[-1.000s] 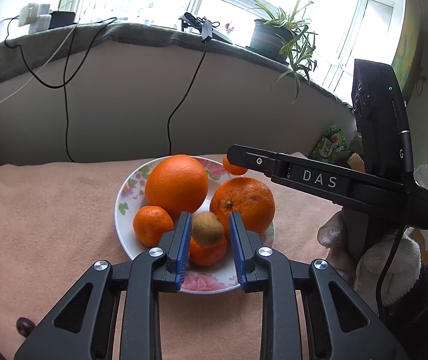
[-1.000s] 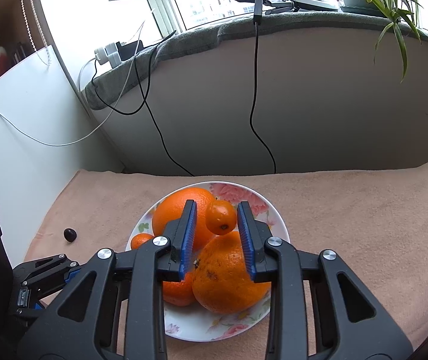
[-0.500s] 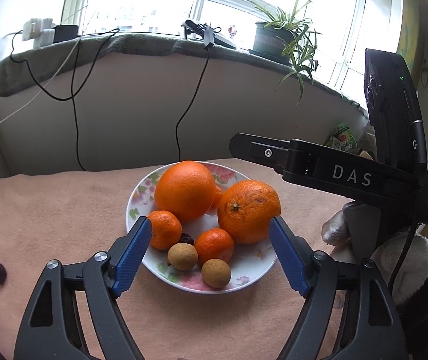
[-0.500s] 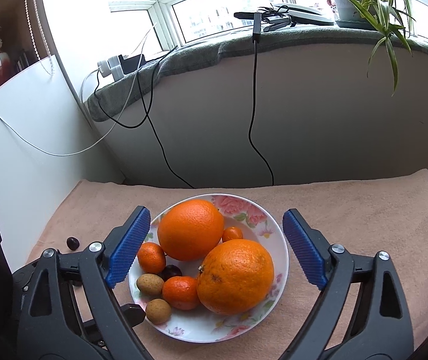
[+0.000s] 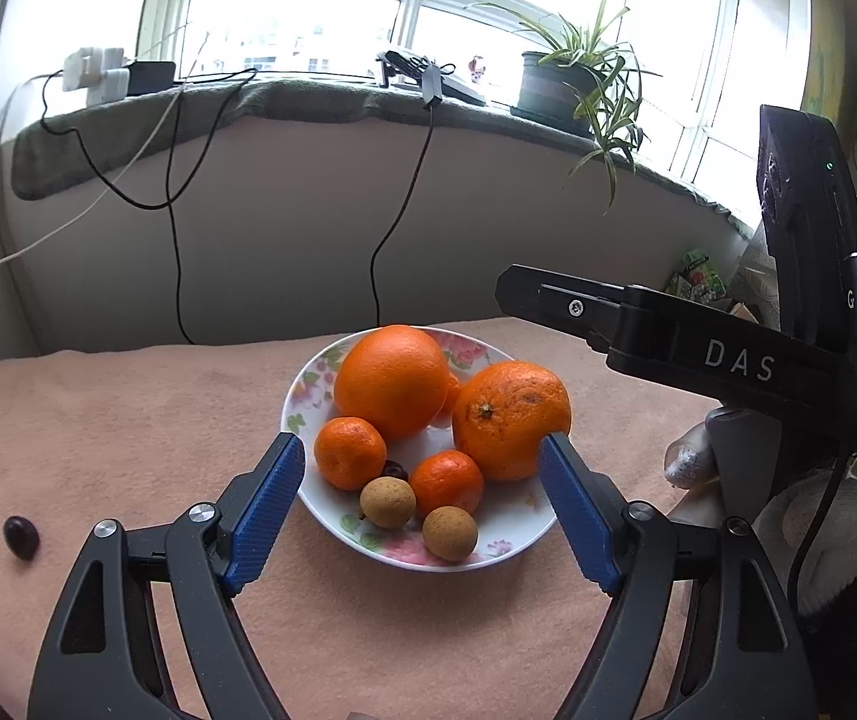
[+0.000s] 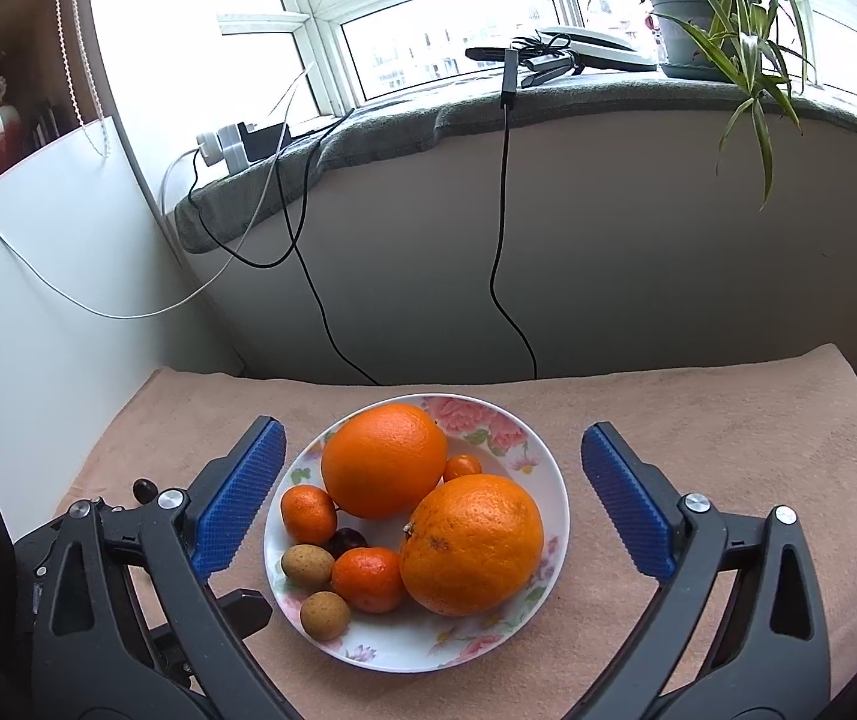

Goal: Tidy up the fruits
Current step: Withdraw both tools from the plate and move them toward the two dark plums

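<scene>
Both grippers released their fruit, left gripper (image 5: 422,504) fingers wide apart, empty; right gripper (image 6: 434,498) fingers opening, empty

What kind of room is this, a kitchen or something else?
Probably a home living room or bedroom by a bay window: a potted spider plant and chargers on the cloth-covered sill, and a floral china plate of fruit on a peach-towelled table.

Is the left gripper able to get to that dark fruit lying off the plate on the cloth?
Probably yes. The dark fruit lies alone on the cloth, apart from the plate, with nothing around it. The left gripper is open and empty, aimed at the plate, so it must swing left.
</scene>
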Demonstrator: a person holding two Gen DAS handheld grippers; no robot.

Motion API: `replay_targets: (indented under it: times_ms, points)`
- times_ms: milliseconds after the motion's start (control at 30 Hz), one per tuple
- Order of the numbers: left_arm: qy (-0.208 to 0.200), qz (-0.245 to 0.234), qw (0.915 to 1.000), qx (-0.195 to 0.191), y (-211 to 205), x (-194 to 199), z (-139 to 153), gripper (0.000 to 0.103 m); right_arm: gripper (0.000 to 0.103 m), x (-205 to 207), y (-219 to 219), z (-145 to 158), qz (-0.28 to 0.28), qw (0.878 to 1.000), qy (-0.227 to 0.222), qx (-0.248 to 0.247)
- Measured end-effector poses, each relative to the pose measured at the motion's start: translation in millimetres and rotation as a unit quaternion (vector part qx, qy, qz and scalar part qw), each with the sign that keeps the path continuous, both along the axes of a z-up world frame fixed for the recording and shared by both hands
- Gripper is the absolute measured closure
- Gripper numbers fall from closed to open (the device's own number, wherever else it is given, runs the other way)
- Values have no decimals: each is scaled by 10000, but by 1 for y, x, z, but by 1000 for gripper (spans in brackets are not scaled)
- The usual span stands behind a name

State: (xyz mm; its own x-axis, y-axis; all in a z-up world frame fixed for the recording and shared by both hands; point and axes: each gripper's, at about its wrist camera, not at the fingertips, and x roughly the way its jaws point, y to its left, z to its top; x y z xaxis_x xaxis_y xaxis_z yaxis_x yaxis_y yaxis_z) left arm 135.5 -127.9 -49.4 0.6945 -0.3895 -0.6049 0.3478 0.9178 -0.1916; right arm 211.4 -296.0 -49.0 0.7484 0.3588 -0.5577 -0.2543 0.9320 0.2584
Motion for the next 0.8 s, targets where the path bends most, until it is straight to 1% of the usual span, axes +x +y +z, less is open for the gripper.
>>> replay_targets:
  times_ms: [333, 567, 800]
  points:
    - [-126, 123, 9998, 2, 18, -13, 6, 23, 2, -17, 10, 9, -76, 9999, -151, -18]
    - [-206, 344, 9992, -12, 46, -21, 9, 23, 0, -25, 31, 14, -7, 9996, -255, -143]
    - [-191, 651, 9977, 9, 81, -24, 7, 23, 0, -30, 52, 14, 104, 9995, -204, -213]
